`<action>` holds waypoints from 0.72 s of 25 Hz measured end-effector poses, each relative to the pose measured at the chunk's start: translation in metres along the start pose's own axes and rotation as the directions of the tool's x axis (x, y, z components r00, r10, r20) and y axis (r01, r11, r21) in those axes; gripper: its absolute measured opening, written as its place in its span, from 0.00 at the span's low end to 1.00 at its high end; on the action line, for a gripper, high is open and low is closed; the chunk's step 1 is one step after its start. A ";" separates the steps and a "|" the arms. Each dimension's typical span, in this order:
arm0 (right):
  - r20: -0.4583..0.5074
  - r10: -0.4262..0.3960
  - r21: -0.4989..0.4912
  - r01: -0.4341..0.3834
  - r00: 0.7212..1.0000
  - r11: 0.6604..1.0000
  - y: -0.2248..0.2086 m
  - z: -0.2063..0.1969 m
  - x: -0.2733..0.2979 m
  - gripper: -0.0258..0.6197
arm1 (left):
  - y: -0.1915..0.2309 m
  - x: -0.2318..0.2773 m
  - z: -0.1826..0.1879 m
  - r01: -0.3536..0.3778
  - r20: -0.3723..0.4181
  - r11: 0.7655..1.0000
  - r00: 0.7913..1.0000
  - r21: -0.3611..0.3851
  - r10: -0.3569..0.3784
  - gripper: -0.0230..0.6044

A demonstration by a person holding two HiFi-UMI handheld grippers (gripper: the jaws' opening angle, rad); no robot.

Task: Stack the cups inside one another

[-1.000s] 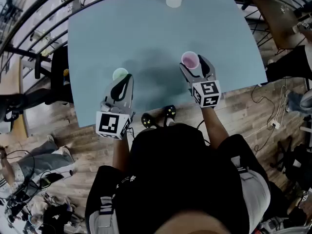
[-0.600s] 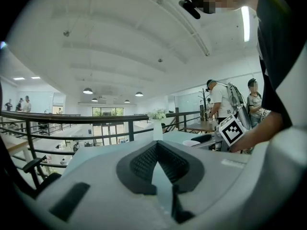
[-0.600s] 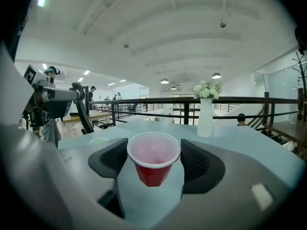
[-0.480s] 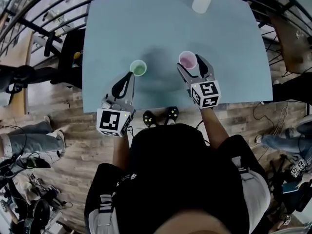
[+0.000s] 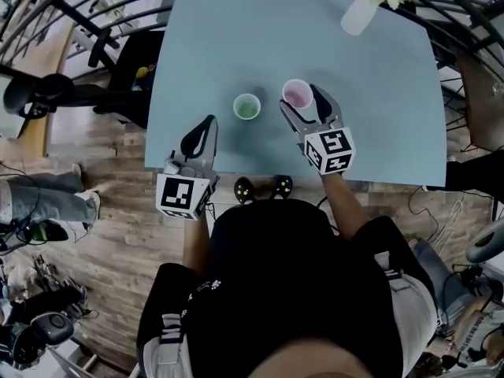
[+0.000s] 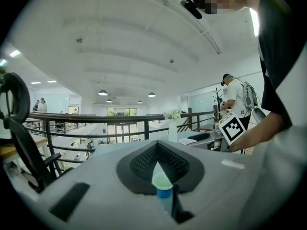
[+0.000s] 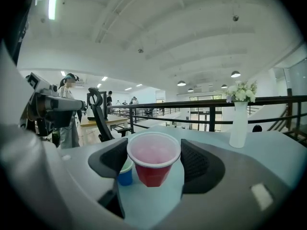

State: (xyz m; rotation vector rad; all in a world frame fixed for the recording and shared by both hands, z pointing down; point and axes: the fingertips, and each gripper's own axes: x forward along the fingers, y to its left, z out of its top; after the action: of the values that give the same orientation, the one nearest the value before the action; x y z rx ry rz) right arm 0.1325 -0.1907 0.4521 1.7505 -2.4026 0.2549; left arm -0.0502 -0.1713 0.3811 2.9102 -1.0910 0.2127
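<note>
A red cup (image 5: 297, 94) with a white rim sits between the jaws of my right gripper (image 5: 300, 101), which is shut on it just above the light blue table (image 5: 236, 38). In the right gripper view the red cup (image 7: 153, 159) fills the gap between the pads. A smaller blue cup (image 5: 247, 106) with a green inside stands upright on the table just left of it, also showing as the blue cup (image 7: 125, 172) beside the red one. My left gripper (image 5: 209, 123) is shut and empty, near the table's front edge, left of and short of the blue cup (image 6: 163, 185).
A white vase (image 5: 358, 14) with flowers stands at the table's far right corner. A black office chair (image 5: 118, 61) is off the table's left side. The person's shoes (image 5: 260, 187) are at the front edge. Railings run behind the table.
My right gripper has carried the red cup left, closing most of the gap to the blue cup. The left gripper has drawn back from the blue cup.
</note>
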 end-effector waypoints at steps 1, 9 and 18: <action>0.002 0.013 -0.002 -0.013 1.000 1.000 0.006 0.002 0.006 0.57 | 0.005 -0.003 -0.001 -0.009 -0.001 1.000 1.000 -0.001 0.009 0.02; 0.019 0.114 -0.023 -0.113 0.993 0.993 0.044 0.017 0.039 0.57 | 0.033 -0.024 -0.004 -0.086 0.002 0.996 0.996 -0.013 0.086 0.02; -0.001 0.210 -0.046 -0.210 0.978 0.977 0.078 0.014 0.063 0.57 | 0.053 -0.043 -0.008 -0.151 -0.002 0.988 0.989 -0.016 0.151 0.02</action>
State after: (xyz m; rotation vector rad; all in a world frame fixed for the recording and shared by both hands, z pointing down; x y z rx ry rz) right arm 0.0384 -0.2282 0.4489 1.4798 -2.5758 0.2201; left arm -0.1175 -0.1827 0.3822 2.8149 -1.3079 0.2068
